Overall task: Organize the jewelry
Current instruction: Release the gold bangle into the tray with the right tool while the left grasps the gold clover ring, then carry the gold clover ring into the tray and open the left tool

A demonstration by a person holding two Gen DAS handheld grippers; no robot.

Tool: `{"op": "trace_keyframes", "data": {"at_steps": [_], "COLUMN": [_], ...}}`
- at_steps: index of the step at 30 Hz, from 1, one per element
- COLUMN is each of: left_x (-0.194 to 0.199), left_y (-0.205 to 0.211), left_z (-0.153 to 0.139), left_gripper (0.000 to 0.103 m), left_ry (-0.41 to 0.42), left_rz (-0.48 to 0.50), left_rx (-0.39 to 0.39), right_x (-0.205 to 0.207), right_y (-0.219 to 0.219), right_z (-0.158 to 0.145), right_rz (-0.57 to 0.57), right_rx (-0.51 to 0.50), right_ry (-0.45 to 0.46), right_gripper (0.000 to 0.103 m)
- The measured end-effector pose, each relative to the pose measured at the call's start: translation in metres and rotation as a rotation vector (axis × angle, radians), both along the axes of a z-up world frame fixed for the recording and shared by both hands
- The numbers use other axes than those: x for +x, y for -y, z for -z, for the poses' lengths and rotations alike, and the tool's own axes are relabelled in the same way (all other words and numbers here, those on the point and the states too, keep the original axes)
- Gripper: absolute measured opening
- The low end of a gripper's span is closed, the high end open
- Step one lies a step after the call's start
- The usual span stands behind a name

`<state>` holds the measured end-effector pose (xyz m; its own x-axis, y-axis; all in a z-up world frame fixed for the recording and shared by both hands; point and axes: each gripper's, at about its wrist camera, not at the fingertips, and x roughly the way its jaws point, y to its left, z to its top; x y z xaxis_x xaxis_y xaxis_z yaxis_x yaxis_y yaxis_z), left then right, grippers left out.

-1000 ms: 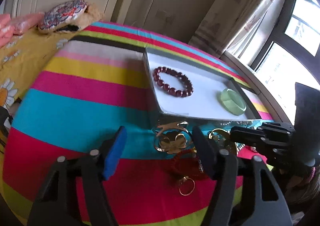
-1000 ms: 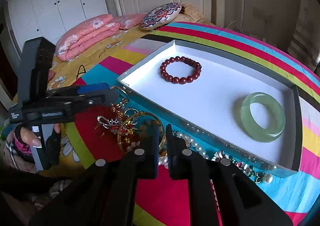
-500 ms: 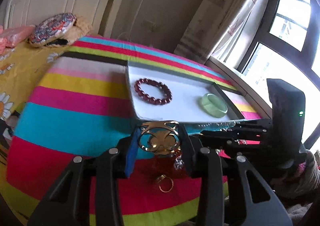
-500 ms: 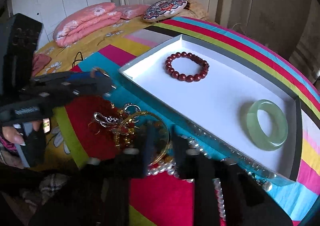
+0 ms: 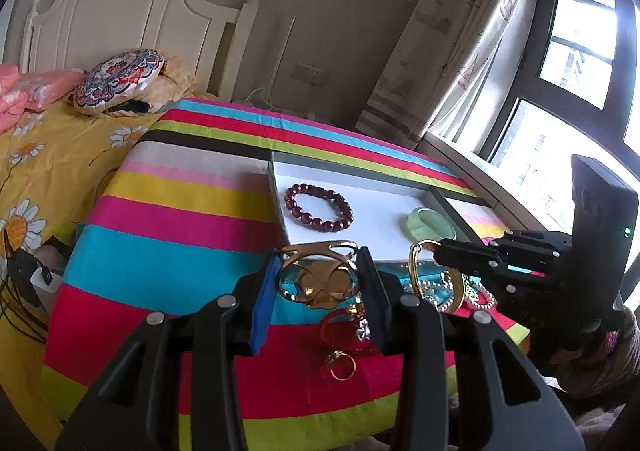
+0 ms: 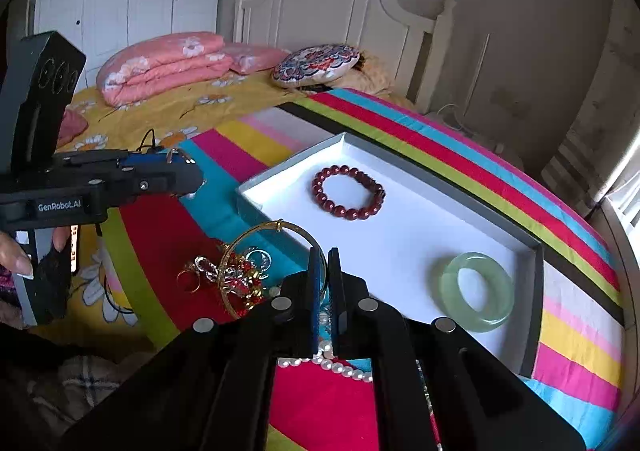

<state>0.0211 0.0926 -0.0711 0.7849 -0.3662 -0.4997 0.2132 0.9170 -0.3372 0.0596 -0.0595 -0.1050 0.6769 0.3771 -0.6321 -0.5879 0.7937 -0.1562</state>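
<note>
A: What changed?
B: Left gripper [image 5: 320, 287] fingers have just closed on the gold cuff [image 5: 318, 279], lifted off the striped surface [image 5: 168, 271]. Right gripper [image 6: 324, 283] has pinched the thin gold bangle [image 6: 256, 247].
A: Meaning?
B: Probably 2 pieces headed for the white tray [image 6: 400, 247]

The pearl strand [image 6: 340, 365] runs under the right gripper [image 6: 324, 271], so its full length is hidden. The near wall of the white tray [image 5: 280, 207] is screened by the gold cuff [image 5: 318, 279]. The tangled red-and-gold pieces [image 6: 240, 279] are too small to tell apart. The pink quilt [image 5: 16, 91] is cut by the left edge.
</note>
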Motion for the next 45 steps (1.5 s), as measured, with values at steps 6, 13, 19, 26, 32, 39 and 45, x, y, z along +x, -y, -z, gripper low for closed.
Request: {"op": "trace_keyframes", "data": {"at_steps": [6,13,19,26,32,39,45], "left_x": [0.004,0.023,0.054,0.092,0.111,0.136,0.151], "left_y": [0.012,0.040,0.072,0.114,0.135,0.152,0.147], "left_z": [-0.009,-0.017,-0.018,-0.013,-0.006,0.010,0.024], "left_gripper": [0.038,0.038,0.038,0.038,0.038,0.038,0.048], "left_ry": [0.017,0.025,-0.011,-0.086,-0.128,-0.220,-0.292], "left_rz": [0.025,0.091,0.150,0.205,0.224,0.229,0.220], "left_rx": [0.024,0.051,0.075,0.162,0.221,0.278,0.253], "right_x": [0.008,0.032,0.068,0.111,0.137,0.167,0.180], "right_y": [0.016,0.042,0.058,0.073,0.065,0.044,0.045], "right_z": [-0.010,-0.018,-0.021,-0.023,-0.015,0.010,0.025], "right_rz": [0.044,0.121,0.176,0.232,0.245,0.252,0.289], "right_rx": [0.035,0.071,0.060,0.064,0.037,-0.057,-0.051], "right_ry": [0.010,0.019,0.007,-0.028,-0.074,-0.156,-0.233], "right_gripper": [0.005,0.005,0.005,0.005,0.005,0.005,0.008]}}
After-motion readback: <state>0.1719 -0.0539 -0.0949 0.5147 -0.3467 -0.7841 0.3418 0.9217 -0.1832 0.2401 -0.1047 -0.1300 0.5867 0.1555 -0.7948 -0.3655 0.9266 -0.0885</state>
